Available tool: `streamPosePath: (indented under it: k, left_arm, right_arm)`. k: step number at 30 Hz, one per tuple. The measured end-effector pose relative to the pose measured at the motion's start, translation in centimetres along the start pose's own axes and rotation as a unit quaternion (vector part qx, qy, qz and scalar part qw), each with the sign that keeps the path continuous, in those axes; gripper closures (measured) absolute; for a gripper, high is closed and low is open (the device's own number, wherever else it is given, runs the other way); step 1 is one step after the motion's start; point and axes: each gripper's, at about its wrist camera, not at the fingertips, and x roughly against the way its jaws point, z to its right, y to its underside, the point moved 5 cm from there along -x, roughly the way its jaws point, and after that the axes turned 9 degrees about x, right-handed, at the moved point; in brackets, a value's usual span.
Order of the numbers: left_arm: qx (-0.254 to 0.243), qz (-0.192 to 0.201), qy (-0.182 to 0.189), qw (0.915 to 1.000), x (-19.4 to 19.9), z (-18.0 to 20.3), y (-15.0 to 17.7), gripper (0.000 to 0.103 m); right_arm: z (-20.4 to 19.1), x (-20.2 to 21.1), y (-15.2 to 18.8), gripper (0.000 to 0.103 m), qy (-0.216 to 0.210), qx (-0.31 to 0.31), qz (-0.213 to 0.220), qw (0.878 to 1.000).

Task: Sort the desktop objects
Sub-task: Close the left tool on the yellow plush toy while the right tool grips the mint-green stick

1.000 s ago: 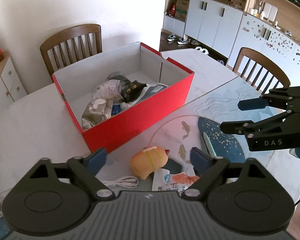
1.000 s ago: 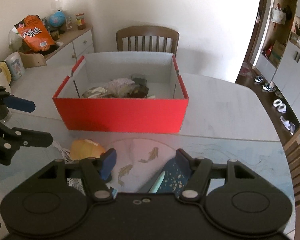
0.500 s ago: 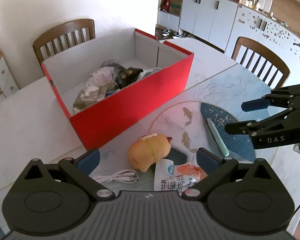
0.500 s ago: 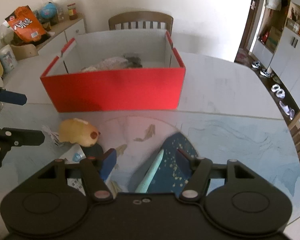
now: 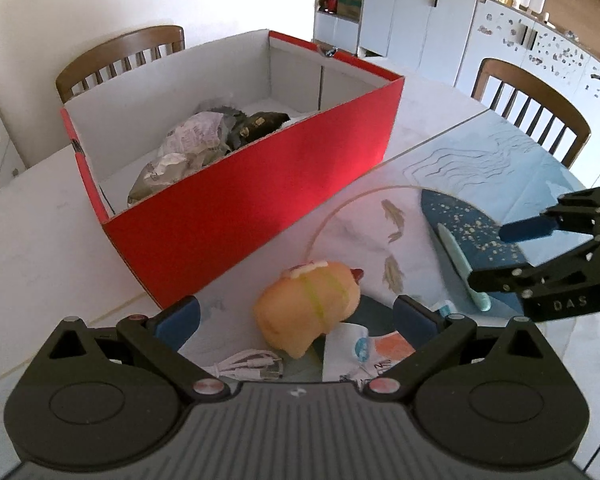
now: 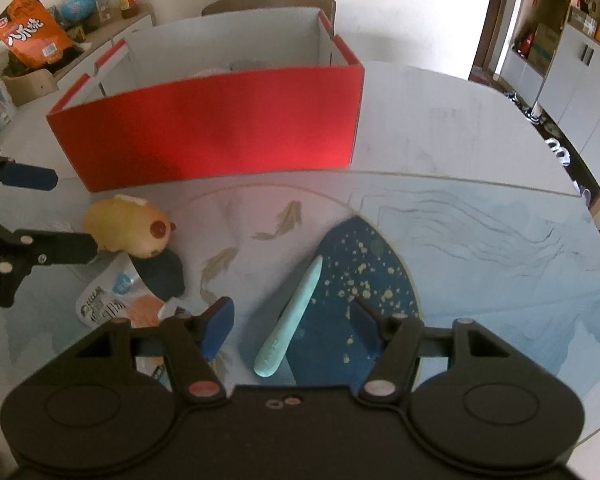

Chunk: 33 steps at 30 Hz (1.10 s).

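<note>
Slim mint-green pen-shaped stick [image 6: 293, 320], tapered tip toward upper right, between wide-spread, empty right gripper [image 6: 290, 318] pads; left gripper [image 5: 296, 318] likewise agape.

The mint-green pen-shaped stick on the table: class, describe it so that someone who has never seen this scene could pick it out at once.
Start at the big red box on the table. In front of it lies a dark blue gold-speckled patch of the table mat, and the mint-green stick rests along that patch's left edge. Unlike the plump yellow toy and flat snack packet further left, it is slim, tapered and plain.
</note>
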Motion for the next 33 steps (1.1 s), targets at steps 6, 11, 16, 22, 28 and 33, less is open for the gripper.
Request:
streamPosePath:
  k: [6,11,16,22,28,33]
  left_arm:
    - [0.002,-0.004,0.000,1.0000,-1.3,-0.2,0.1,0.000]
    - [0.004,-0.007,0.001,1.0000,-2.0,-0.5,0.1,0.000]
    - [0.005,-0.011,0.006,0.9999,-2.5,-0.7,0.1,0.001]
    - [0.002,-0.022,0.008,0.9997,-3.5,-0.7,0.6,0.001]
    - [0.000,-0.025,0.003,0.9997,-4.4,-0.7,0.5,0.004]
    - [-0.005,-0.024,0.001,0.9997,-4.5,-0.5,0.3,0.012]
  right_arm:
    - [-0.2,-0.9,0.4,0.042,0.004,0.005,-0.004,1.000]
    - [-0.6,-1.7,0.6,0.045,0.003,0.008,-0.011,1.000]
    - [-0.7,-2.3,1.1,0.048,0.003,0.007,-0.021,1.000]
    - [-0.5,-2.4,1.5,0.048,0.004,-0.003,-0.023,1.000]
    - [-0.6,-2.3,1.5,0.050,0.007,0.000,-0.021,1.000]
    - [-1.1,-2.1,1.5,0.065,0.002,0.010,-0.018,1.000]
